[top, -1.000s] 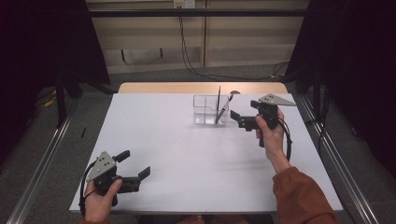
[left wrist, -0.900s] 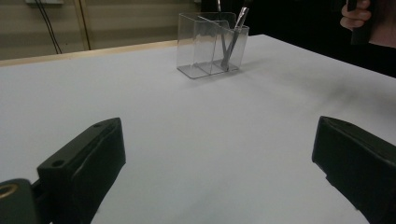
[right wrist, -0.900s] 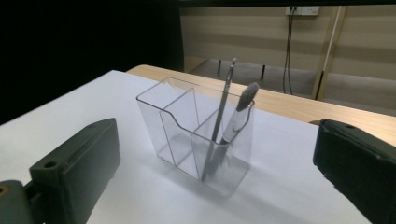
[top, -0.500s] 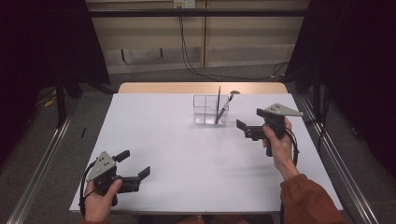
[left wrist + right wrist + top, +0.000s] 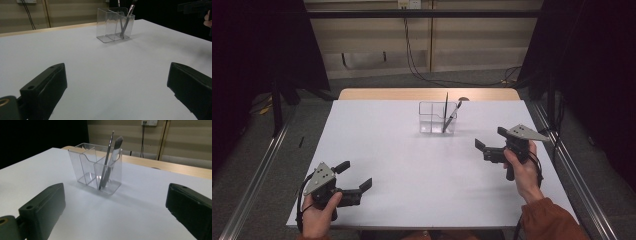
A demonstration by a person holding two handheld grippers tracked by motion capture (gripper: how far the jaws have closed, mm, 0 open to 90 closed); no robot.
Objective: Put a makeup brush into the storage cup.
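Observation:
A clear plastic organiser (image 5: 438, 118) with compartments stands at the far middle of the white table (image 5: 412, 150). Two thin brushes (image 5: 447, 114) lean upright in its right compartment, seen close in the right gripper view as brushes (image 5: 108, 162) inside the organiser (image 5: 96, 168). My right gripper (image 5: 488, 142) hovers open to the right of and nearer than the organiser, holding nothing. My left gripper (image 5: 354, 175) rests open at the near left corner, jaws wide apart, holding nothing. From the left gripper view the organiser (image 5: 113, 25) stands far ahead.
A bare wooden strip (image 5: 427, 94) runs along the table's far edge. Metal rails (image 5: 257, 165) flank both sides. Cables (image 5: 412, 55) hang down the back wall. Dark curtains stand at the left and right.
My right gripper has drawn back from the organiser toward the near right, still open. The left gripper has stayed put.

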